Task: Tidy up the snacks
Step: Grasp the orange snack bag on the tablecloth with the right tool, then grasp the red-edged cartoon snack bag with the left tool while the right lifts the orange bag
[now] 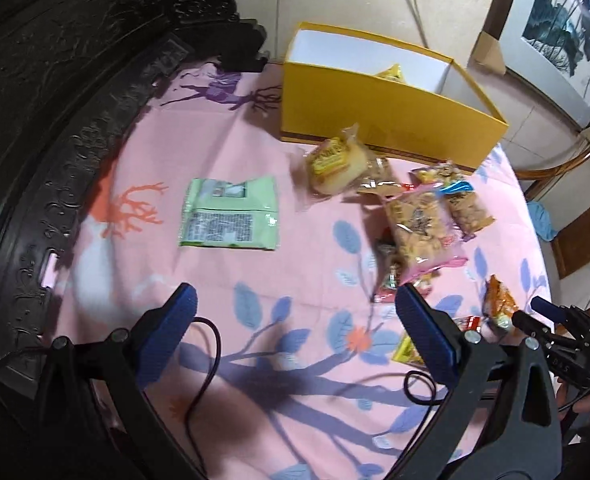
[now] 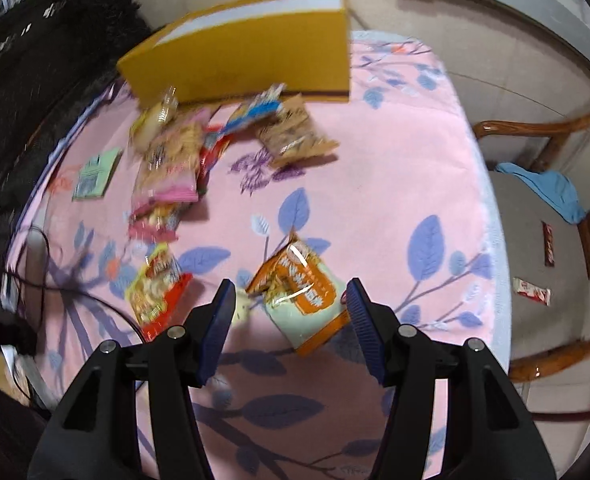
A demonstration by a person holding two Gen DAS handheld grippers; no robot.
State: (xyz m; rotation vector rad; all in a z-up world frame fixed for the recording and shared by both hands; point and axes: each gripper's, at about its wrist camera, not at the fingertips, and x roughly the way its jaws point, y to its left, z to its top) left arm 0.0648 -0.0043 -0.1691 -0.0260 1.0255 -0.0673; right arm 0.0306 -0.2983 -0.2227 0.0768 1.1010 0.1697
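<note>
Trouble spot number one is that orange packet [image 2: 301, 296] under your right gripper [image 2: 291, 320]. Jaws are apart with the packet sitting between the pads but not pinched, and it lies crooked, one corner poking toward the left pad. Close from there and you'll probably catch just an edge, so the bag swings or slips out halfway to the yellow box [image 1: 379, 116].

Your left gripper [image 1: 295, 340] is spread wide with nothing in it, just pink tablecloth [image 1: 255, 272] below. The nearest stuff is the pile to its right, with the pink-edged bag [image 1: 419, 232] on top of a few smaller wrappers. Come down on that heap and you could easily grab two at once, or shove the lower ones around.

The green flat pack [image 1: 229, 212] lies well apart from everything, flush on the cloth. Pads may just skate over it or bunch up the fabric, since there's no raised edge to bite.

Also watch the black cable [image 1: 207, 360] looping right under the left gripper. Snag that and it drags across the table.

The box stands at the far side, open, with at least one yellowish wrapper already inside. The bun-like pack [image 1: 335, 168] leans just in front of its wall, so a low carry toward the box could knock it. And your two grippers are pretty close together, so mind the bump.
</note>
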